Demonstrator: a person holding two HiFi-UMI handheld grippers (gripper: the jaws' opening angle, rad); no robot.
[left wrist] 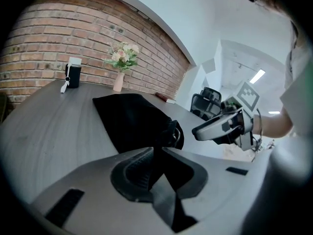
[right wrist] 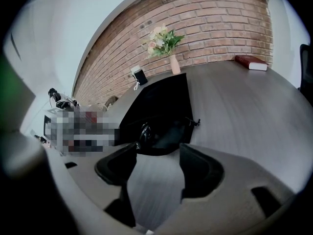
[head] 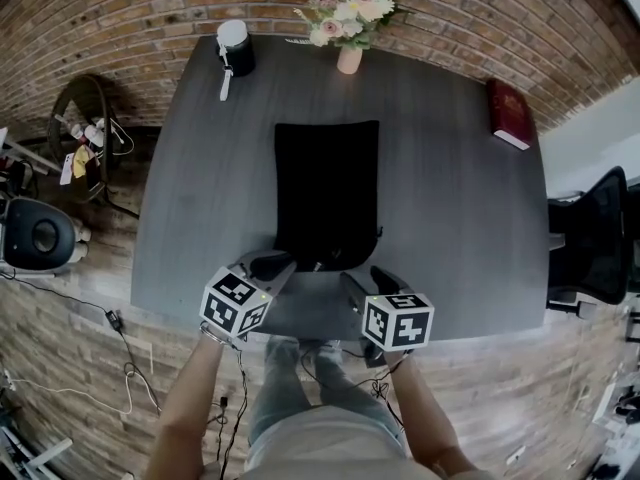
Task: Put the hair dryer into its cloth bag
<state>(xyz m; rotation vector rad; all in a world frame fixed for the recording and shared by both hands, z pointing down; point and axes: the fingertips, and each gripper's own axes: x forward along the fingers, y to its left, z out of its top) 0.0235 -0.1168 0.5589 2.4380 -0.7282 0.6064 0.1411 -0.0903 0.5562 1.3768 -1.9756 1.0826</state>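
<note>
Head view: black cloth bag (head: 325, 188) flat on grey table (head: 450, 168), mouth toward the near edge. Hair dryer (right wrist: 145, 131) inside, a rounded part showing at the mouth. Left gripper (head: 273, 265): jaws pinched on the mouth fabric. Right gripper (head: 368, 280): jaws wide, empty, just beside the mouth.

Brick wall (head: 150, 8) at far side — dark grey surface (head: 450, 198) before it. Black office chair (head: 590, 238) at right; brown floor (head: 60, 328) with cables (head: 125, 368) at left.
</note>
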